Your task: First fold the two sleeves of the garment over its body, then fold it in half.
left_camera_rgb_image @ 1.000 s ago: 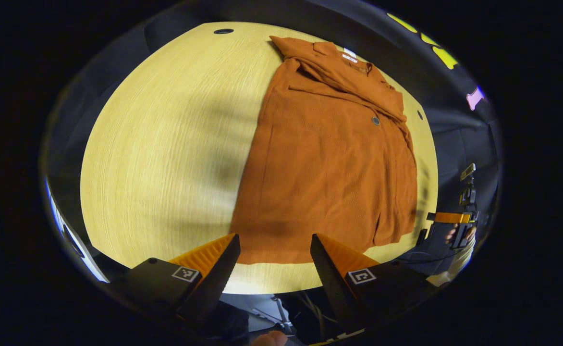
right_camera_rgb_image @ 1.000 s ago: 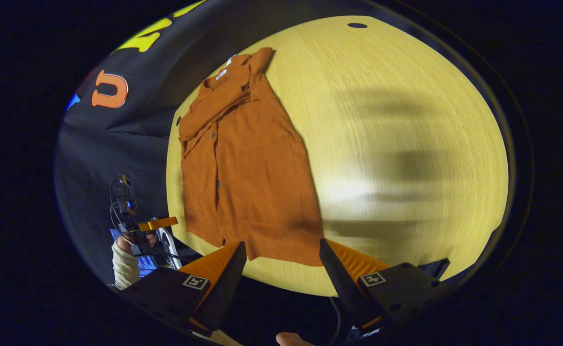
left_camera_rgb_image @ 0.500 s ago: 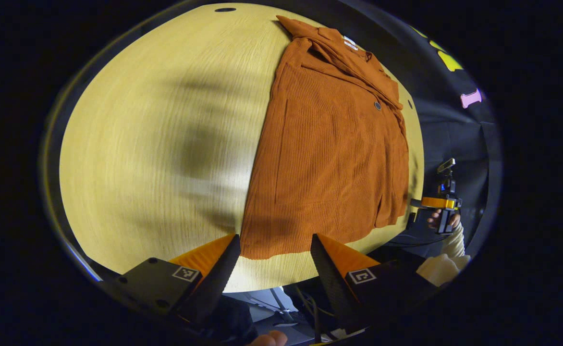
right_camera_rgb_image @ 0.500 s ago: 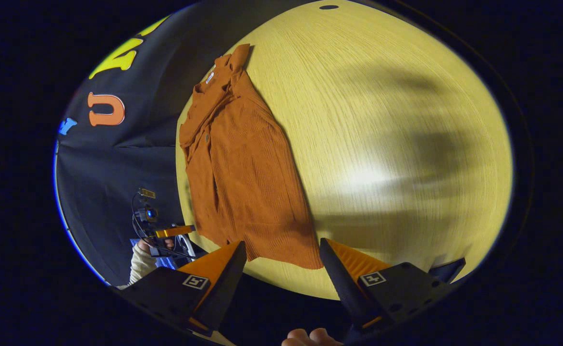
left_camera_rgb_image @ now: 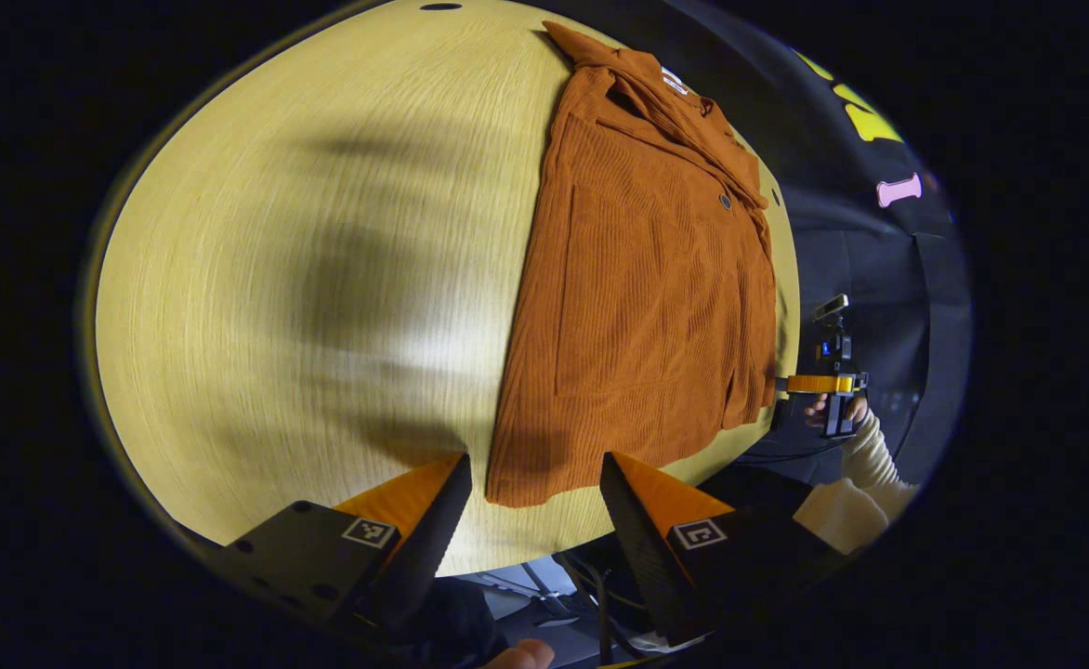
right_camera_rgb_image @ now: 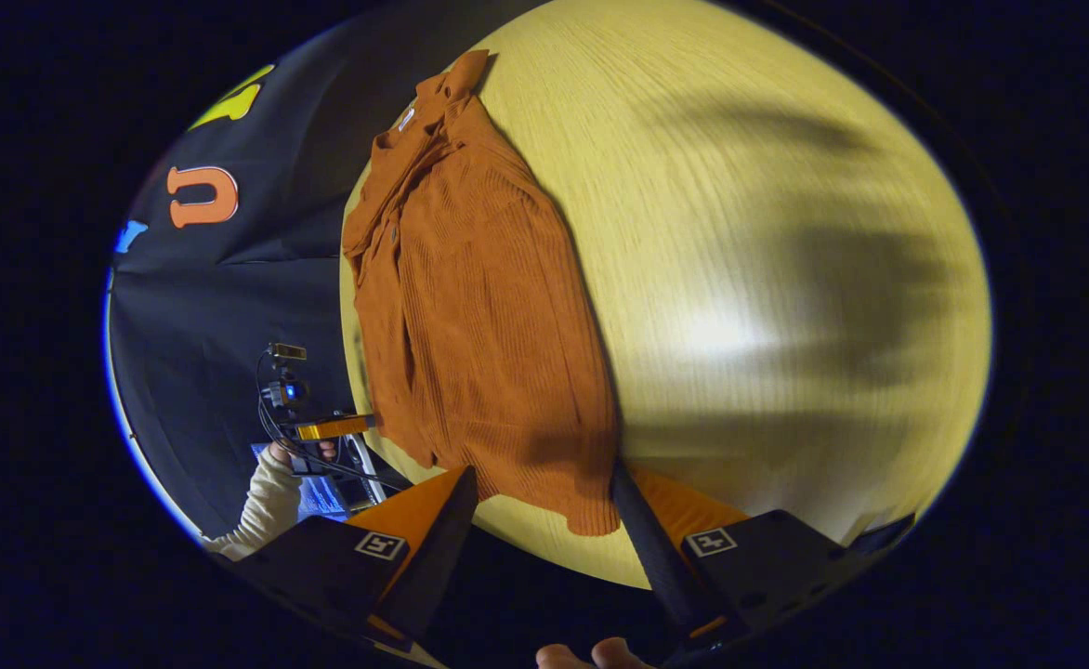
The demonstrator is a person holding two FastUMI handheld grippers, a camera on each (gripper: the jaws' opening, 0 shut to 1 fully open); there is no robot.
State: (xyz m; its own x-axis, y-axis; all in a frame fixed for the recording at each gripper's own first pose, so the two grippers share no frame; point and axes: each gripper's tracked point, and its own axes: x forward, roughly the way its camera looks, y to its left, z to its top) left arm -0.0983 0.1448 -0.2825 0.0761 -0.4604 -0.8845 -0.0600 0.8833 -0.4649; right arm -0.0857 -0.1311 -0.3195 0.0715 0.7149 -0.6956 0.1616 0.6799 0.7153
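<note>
Apparently both sleeves are folded over the shirt (left_camera_rgb_image: 642,288) on the worktop (left_camera_rgb_image: 321,279); halving remains. Both hand-held grippers, left (left_camera_rgb_image: 533,483) and right (right_camera_rgb_image: 544,497), are held apart at the near hem.

Table (left_camera_rgb_image: 321,279): pale wood-grain top, soft shadows crossing it, bright glare near the middle.
Table hole (left_camera_rgb_image: 439,6): small dark round opening at the far edge.
Booth wall (right_camera_rgb_image: 229,307): black cloth beyond the table's side.

Left tongs (left_camera_rgb_image: 533,488) spread wide, right tongs (right_camera_rgb_image: 544,502) likewise (both held low, nothing gripped)
</note>
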